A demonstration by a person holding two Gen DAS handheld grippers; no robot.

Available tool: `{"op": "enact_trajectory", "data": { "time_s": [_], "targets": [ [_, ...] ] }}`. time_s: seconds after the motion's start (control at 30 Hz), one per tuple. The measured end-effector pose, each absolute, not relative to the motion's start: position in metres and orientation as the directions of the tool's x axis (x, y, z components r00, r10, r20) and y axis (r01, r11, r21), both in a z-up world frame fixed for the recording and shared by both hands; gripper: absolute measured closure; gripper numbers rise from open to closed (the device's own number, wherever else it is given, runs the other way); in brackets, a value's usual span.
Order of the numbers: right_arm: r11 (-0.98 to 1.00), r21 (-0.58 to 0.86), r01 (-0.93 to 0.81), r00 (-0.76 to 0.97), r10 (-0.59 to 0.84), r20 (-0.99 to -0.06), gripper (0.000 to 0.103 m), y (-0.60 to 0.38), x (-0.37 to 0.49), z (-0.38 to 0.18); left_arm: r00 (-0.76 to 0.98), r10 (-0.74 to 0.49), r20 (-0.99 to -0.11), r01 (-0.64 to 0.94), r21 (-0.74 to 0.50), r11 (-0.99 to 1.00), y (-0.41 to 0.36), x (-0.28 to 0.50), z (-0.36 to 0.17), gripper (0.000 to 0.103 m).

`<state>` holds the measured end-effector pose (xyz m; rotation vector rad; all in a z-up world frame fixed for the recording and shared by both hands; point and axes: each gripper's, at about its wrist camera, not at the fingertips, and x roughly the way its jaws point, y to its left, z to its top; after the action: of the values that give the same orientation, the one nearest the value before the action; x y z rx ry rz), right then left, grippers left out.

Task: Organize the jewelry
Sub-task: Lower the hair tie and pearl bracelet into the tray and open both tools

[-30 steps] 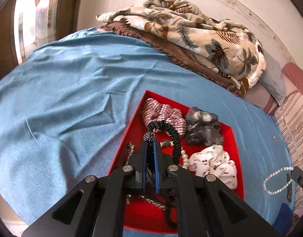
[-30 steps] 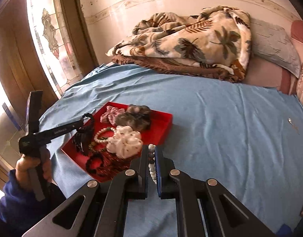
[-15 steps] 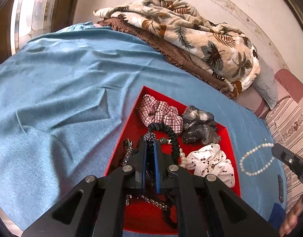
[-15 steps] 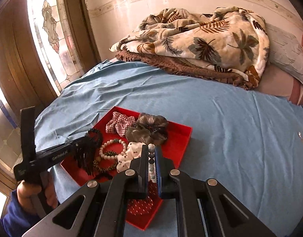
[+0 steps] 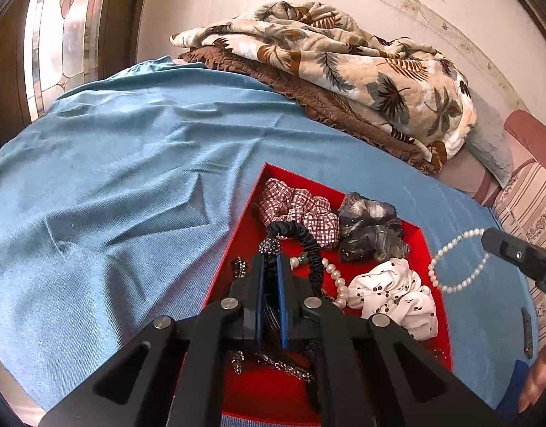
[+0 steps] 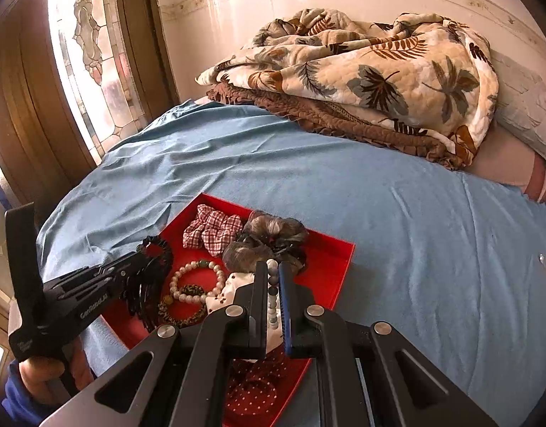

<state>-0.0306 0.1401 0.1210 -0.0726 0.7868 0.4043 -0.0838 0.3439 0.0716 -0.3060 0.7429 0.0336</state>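
A black scrunchie (image 5: 310,245) with a dark sparkly bead is pinched between the nearly closed fingers of the left gripper (image 5: 270,259), low in the centre of the left wrist view, held over the near part of the red tray (image 5: 427,245). In the right wrist view the same scrunchie (image 6: 155,249) appears at the left gripper's tip (image 6: 144,254), at middle left, above the tray's left side (image 6: 344,263).

The right gripper (image 6: 273,270) has its fingers drawn close on a pearl bracelet (image 6: 271,284), the beads running down the narrow gap between them in the lower centre. From the left wrist view that bracelet (image 5: 454,259) hangs as a loop at the right edge, beyond the tray's right rim, above the blue sheet (image 5: 130,195).

Inside the tray lie a red checked scrunchie (image 5: 297,206), a grey scrunchie (image 5: 370,227), a white cherry-print scrunchie (image 5: 397,291), and a second pearl bracelet (image 6: 196,281) beside a leopard-print band (image 6: 182,306). A red dotted scrunchie (image 6: 251,388) sits at the tray's near end.

Toward the upper right of both views, a leaf-patterned quilt (image 5: 344,67) is heaped on the sheet. A stained-glass window (image 6: 91,53) fills the upper left.
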Motion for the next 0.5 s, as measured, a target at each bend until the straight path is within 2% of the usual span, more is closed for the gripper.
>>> {"op": "enact_trajectory", "data": {
  "time_s": [0.5],
  "targets": [
    [0.934,0.094,-0.345,0.632,0.305,-0.712,0.096,0.131,-0.018,0.118,0.725,-0.076,-0.685,-0.135,-0.249,0.959,0.340,-0.079,0.067,0.096]
  ]
}}
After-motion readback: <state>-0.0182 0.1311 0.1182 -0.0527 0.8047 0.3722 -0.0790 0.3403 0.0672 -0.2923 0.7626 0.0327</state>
